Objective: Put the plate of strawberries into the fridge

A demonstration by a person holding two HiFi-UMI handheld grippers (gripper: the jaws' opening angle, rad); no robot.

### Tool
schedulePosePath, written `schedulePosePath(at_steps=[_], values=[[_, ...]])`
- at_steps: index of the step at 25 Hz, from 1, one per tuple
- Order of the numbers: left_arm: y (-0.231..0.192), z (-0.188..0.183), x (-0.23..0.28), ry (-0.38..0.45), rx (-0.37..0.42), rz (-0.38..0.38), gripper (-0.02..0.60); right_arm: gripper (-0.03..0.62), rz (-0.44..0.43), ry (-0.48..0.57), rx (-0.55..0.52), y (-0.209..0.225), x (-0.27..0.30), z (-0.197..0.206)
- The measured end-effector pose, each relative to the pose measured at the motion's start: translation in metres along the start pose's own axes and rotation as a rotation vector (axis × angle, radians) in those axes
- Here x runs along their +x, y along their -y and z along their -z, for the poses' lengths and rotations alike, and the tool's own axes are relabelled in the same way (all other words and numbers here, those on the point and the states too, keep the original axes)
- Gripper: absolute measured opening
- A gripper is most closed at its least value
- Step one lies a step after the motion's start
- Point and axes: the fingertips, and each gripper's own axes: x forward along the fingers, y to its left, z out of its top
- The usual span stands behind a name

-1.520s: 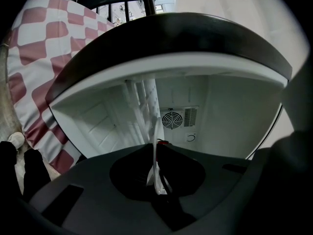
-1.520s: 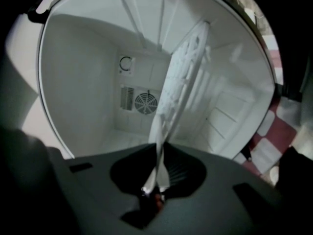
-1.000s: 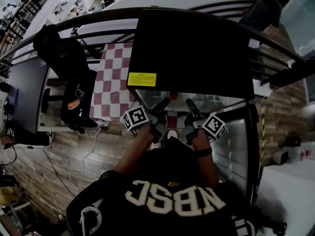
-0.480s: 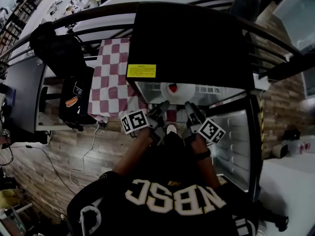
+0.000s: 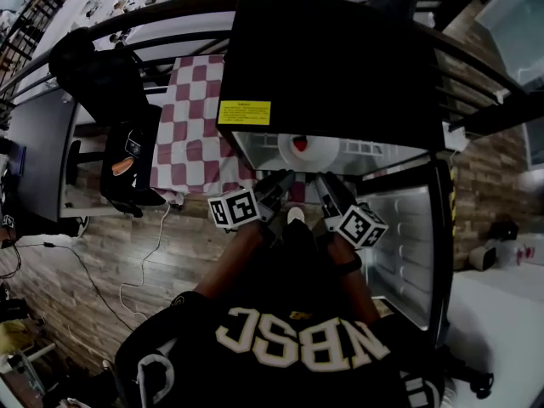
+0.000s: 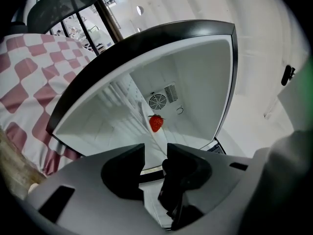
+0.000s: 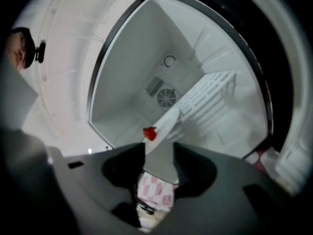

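A person in a dark lettered shirt (image 5: 297,347) is seen from above, facing a small black fridge (image 5: 340,66). The fridge is open, with its door (image 5: 404,236) swung out to the right. Inside the white compartment a white plate (image 5: 320,154) is set flat, and one red strawberry (image 5: 299,145) is seen lying on it. A round vent (image 6: 157,102) is set in the rear wall beyond it.

Compared with a second ago, both grippers are drawn back from the opening. The plate, then close between their tips, is left alone deeper inside.

The left gripper (image 5: 281,182) and right gripper (image 5: 326,187) are held side by side just outside the fridge's lower edge. The jaws of each are parted and closing, with nothing gripped. The plate is seen beyond each gap, apart from the pads. A red-and-white checked cloth (image 5: 191,134) is spread to the fridge's left.
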Motion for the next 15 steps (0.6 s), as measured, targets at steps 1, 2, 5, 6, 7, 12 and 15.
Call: schedulePosePath(at_steps=[1,2,5,6,7,12,15], values=[[0.0,0.0,0.001,-0.002,-0.012,0.002,0.152,0.182,-0.011,-0.002,0.038,0.0,0.001,0.001],[-0.001,0.001,0.001,-0.004,-0.024,0.003,0.144,0.169,-0.018,-0.005,0.071,0.001,0.002,0.001],[0.001,0.002,0.004,-0.004,-0.046,0.009,0.119,0.143,-0.035,-0.017,0.144,0.001,0.005,0.004],[0.001,0.001,0.006,-0.003,-0.049,0.011,0.109,0.135,-0.045,-0.021,0.167,0.0,0.006,0.004],[0.002,0.001,0.007,-0.003,-0.05,0.011,0.1,0.126,-0.054,-0.024,0.186,-0.001,0.007,0.005],[0.004,0.0,0.013,-0.002,-0.051,0.003,0.055,0.077,-0.073,-0.038,0.216,-0.005,0.013,0.005],[0.003,0.0,0.015,0.0,-0.047,-0.005,0.036,0.054,-0.073,-0.049,0.212,-0.007,0.016,0.004]])
